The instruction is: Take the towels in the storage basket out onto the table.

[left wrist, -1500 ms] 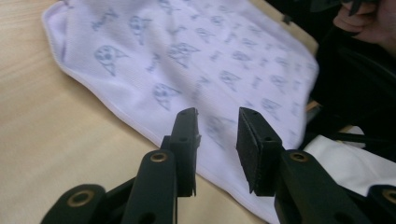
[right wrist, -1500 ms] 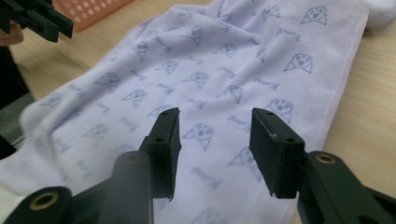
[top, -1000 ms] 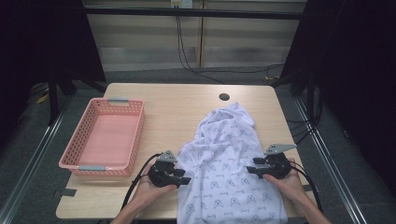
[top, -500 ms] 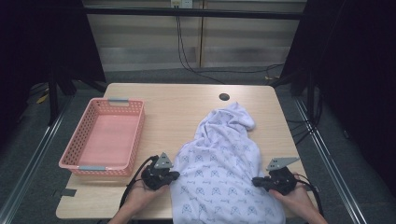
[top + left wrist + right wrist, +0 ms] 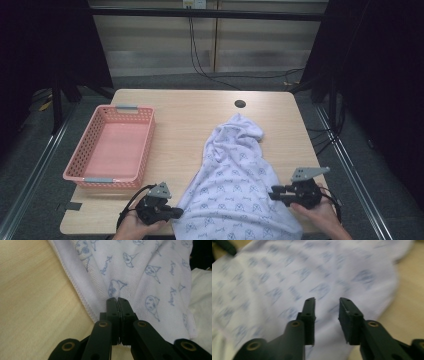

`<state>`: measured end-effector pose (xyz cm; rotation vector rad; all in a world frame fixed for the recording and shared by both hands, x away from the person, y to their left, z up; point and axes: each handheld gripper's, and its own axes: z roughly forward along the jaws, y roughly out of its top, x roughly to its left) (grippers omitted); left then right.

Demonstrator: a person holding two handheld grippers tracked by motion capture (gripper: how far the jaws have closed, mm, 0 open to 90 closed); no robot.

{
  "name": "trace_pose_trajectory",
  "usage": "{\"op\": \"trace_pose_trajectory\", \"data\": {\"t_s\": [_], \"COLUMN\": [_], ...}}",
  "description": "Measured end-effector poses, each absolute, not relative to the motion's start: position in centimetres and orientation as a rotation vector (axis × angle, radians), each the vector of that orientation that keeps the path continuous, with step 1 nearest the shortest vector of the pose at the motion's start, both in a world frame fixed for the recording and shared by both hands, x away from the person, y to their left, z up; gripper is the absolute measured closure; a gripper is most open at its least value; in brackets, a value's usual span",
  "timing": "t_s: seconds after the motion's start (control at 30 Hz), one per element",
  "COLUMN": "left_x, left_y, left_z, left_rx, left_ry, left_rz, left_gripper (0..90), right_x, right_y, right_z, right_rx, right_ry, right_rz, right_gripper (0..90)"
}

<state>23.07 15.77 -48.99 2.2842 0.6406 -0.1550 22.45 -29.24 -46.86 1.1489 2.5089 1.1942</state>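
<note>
Towel (image 5: 235, 185) between left (image 5: 176, 212) and right tongs (image 5: 274, 192)

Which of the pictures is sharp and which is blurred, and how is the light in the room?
Left gripper view: sharp, the weave and blue print of the cloth read clearly. Right gripper view: the cloth is smeared by blur, the right claw somewhat crisper. High view: the table is evenly lit, its surroundings dark.

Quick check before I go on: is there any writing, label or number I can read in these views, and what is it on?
"Kuromi", as best it reads: small blue script repeated across the white printed cloth, between little cartoon faces, clearest in the left gripper view.
The same print in the right gripper view is too blurred to read.
The pink basket and wooden table carry no readable text.
</note>
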Motion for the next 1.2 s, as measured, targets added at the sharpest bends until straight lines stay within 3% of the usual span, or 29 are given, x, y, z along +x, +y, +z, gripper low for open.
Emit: {"op": "trace_pose_trajectory", "data": {"t_s": [0.13, 0.23, 0.37, 0.4, 0.43, 0.5, 0.57, 0.6, 0.7, 0.87, 0.9, 1.07, 1.2], "left_x": [24.6, 28.2, 30.7, 31.3, 31.6, 32.0, 31.4, 31.4, 30.2, 28.1, 26.4, 21.6, 20.7], "left_y": [15.3, 13.3, 12.0, 11.5, 11.1, 10.3, 9.9, 9.9, 10.5, 11.0, 11.1, 12.4, 13.5], "left_z": [-48.3, -47.9, -48.3, -48.6, -48.8, -49.4, -49.6, -49.6, -49.3, -48.7, -48.4, -47.8, -47.3], "left_rx": [2.21, 2.162, 2.133, 2.133, 2.147, 2.17, 2.21, 2.21, 2.233, 2.211, 2.231, 2.219, 2.173], "left_ry": [0.68, 0.72, 0.76, 0.765, 0.765, 0.769, 0.756, 0.756, 0.717, 0.661, 0.618, 0.525, 0.539], "left_rz": [-0.125, -0.049, -0.027, -0.028, -0.03, -0.047, -0.042, -0.042, -0.065, -0.123, -0.149, -0.261, -0.25], "left_gripper": [77.4, 71.8, 64.8, 63.6, 60.8, 60.9, 85.1, 86.9, 88.1, 88.0, 87.9, 87.9, 81.5], "right_x": [25.3, 29.8, 32.2, 32.6, 32.9, 32.9, 32.0, 32.0, 29.4, 25.7, 23.6, 20.2, 18.4], "right_y": [-29.5, -28.8, -27.5, -26.9, -26.4, -26.1, -27.2, -27.2, -30.1, -31.6, -31.3, -30.8, -30.2], "right_z": [-46.8, -47.6, -48.5, -48.9, -49.3, -49.4, -47.3, -47.3, -43.6, -41.9, -42.7, -44.9, -45.1], "right_rx": [1.206, 1.25, 1.247, 1.258, 1.238, 1.212, 1.185, 1.185, 1.147, 1.129, 1.119, 1.145, 1.128], "right_ry": [2.414, 2.388, 2.408, 2.415, 2.449, 2.488, 2.462, 2.462, 2.364, 2.342, 2.408, 2.473, 2.514], "right_rz": [1.153, 1.139, 1.128, 1.11, 1.093, 1.123, 1.166, 1.166, 1.246, 1.277, 1.207, 1.224, 1.245], "right_gripper": [58.7, 52.9, 53.0, 58.1, 71.4, 86.3, 88.6, 88.6, 88.9, 88.9, 88.8, 88.5, 74.1]}}
